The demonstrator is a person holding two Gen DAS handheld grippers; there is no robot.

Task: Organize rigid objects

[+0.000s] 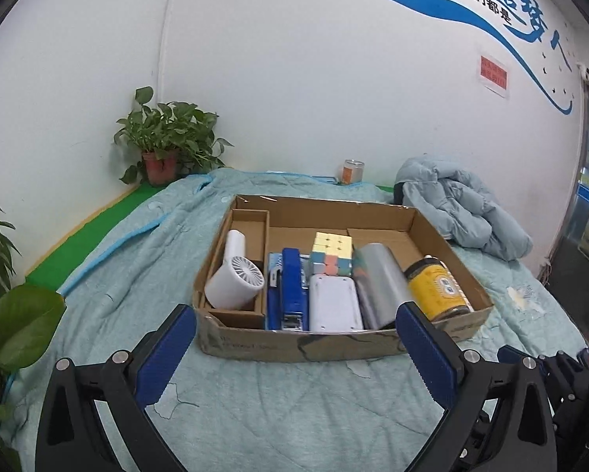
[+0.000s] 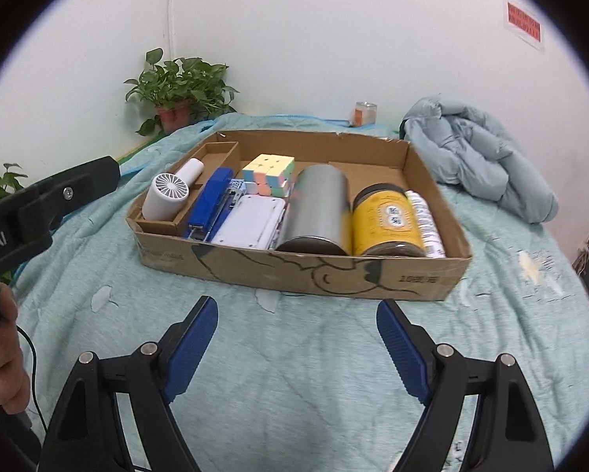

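Both blue-padded grippers, left (image 1: 294, 330) and right (image 2: 296, 326), hang spread wide and empty over the teal quilt (image 2: 294, 354). Beyond them, the shallow cardboard tray (image 2: 294, 271) holds everything; the steel cylinder (image 2: 318, 208) and yellow-labelled jar (image 2: 385, 218) lie sideways and might roll if nudged.

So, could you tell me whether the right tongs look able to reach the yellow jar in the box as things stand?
Probably yes: the right tongs are open, and the yellow jar lies against the near wall of the cardboard box, uncovered from above, though tightly flanked by the silver can.
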